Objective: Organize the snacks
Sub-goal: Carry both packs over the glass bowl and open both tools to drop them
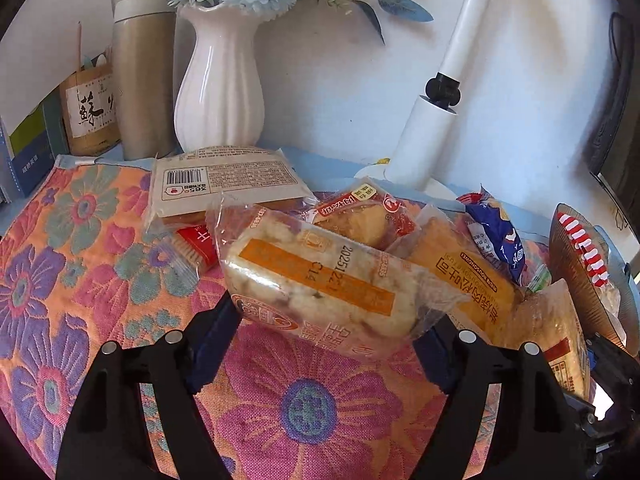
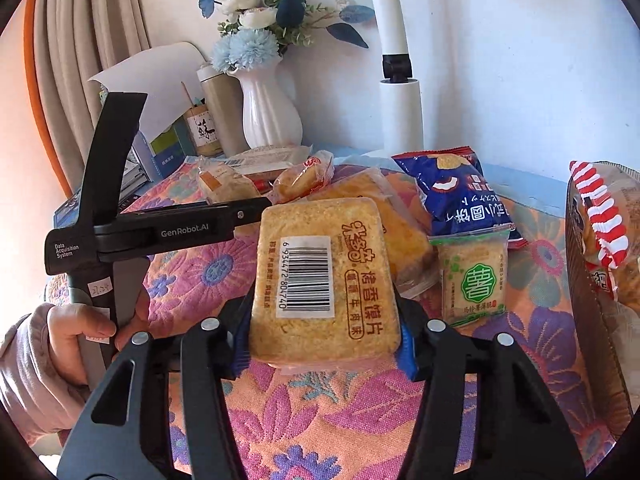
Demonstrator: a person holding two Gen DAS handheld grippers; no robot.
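Note:
My left gripper [image 1: 324, 336] is shut on a clear-wrapped pastry with an orange stripe [image 1: 320, 280], held tilted above the floral cloth [image 1: 80, 264]. My right gripper [image 2: 324, 344] is shut on a golden toasted-slice pack with a barcode [image 2: 324, 276]. Behind them lies a loose heap: a flat white pack [image 1: 224, 184], a red cracker pack [image 1: 196, 248], a small cake in a red-trimmed wrapper [image 2: 304, 180], an orange toast pack [image 2: 400, 228], a blue chip bag [image 2: 456, 196] and a green-labelled crisp pack [image 2: 474, 280]. A brown basket [image 2: 588, 312] at the right holds a red-and-white striped pack [image 2: 600, 216].
Along the back wall stand a white vase [image 1: 220, 88] with blue flowers, a beige thermos [image 1: 142, 80], a bamboo pen holder [image 1: 90, 116] and a white lamp pole [image 2: 400, 112]. Books [image 1: 28, 148] lean at the far left. A hand [image 2: 80, 328] grips the left gripper's handle [image 2: 176, 232].

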